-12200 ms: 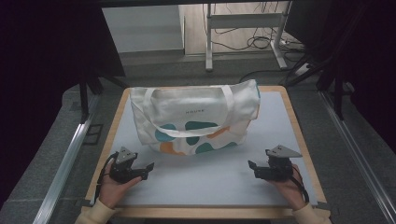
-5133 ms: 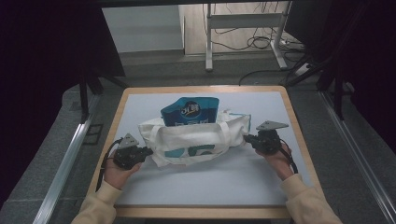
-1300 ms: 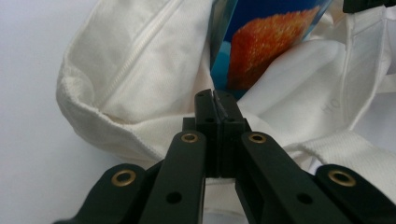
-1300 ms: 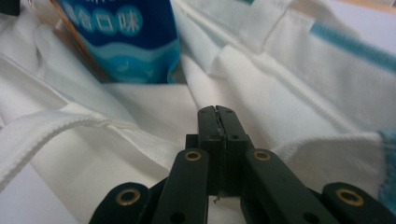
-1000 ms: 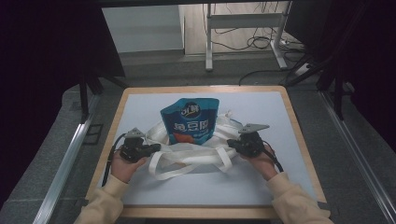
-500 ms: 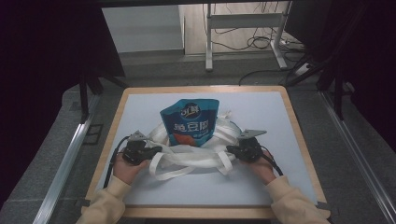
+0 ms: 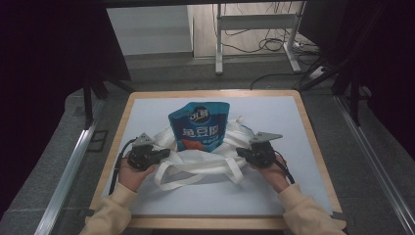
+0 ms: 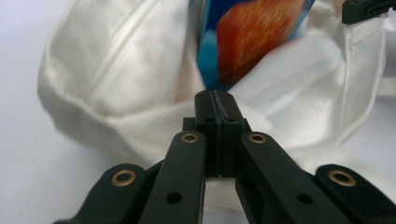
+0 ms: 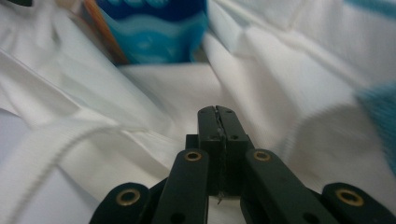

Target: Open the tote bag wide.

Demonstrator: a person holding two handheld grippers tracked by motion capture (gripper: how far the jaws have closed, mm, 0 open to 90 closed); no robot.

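Note:
A blue snack pouch (image 7: 198,126) stands upright in the middle of the table. A white cloth tote bag (image 7: 195,169) lies crumpled low around its base, with the straps trailing toward me. My left gripper (image 7: 165,152) is shut at the bag's left side, its tips against the folded cloth (image 8: 116,70) just short of the pouch (image 8: 247,42). My right gripper (image 7: 240,152) is shut at the bag's right side, its tips (image 9: 217,111) resting on white fabric (image 9: 280,79) below the pouch (image 9: 149,28). I see no cloth between either pair of jaws.
The table is a pale sheet in a wooden frame (image 7: 313,132), with bare surface behind and in front of the bag. Dark floor, metal rails and a desk frame (image 7: 254,29) with cables lie beyond it. The right gripper's tip (image 8: 366,8) shows in the left gripper view.
The bag, whole and covering the pouch at first, has been worked down until most of the pouch stands bare. Over the last second both hands have barely shifted.

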